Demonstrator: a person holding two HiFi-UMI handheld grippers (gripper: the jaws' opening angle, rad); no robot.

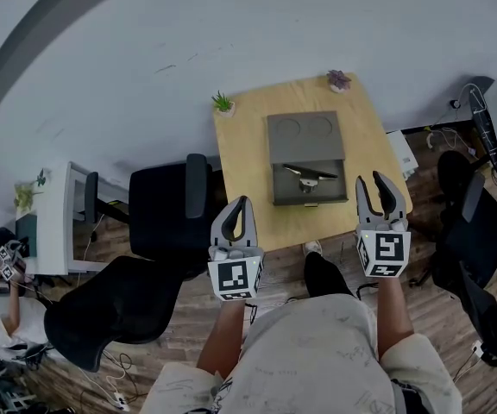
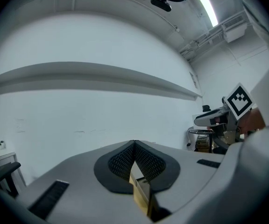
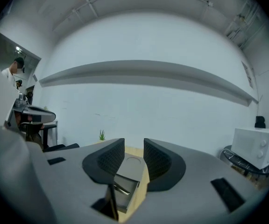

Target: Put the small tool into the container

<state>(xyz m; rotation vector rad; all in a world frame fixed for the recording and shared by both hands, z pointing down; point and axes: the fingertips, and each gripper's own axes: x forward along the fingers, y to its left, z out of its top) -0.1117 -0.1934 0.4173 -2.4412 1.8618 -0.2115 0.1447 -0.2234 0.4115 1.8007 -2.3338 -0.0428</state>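
Both tongs hang over the near edge of the table (image 1: 248, 166), well apart from the work. The left tongs (image 1: 242, 207) are closed tip to tip with nothing in them. The right tongs (image 1: 370, 186) stand a moderate gap apart, also empty. The grey container (image 1: 307, 126) sits mid-table at 12 o'clock from me. The small tool (image 1: 307, 176) lies in the recessed half at its 6 o'clock end; I cannot tell whether that recess is its final place or only where it waits. I judge the step in hand to be the reach, and the right tongs suit it: their own view frames the container in the gap between the jaws. I would carry them toward 11 o'clock and come down steeply so the recess walls do not catch a jaw. I would turn the jaws to cross the tool's slim body, not run along it, and close only once both pads flank it. The left tongs could brace the container's 9 o'clock wall if it slides.
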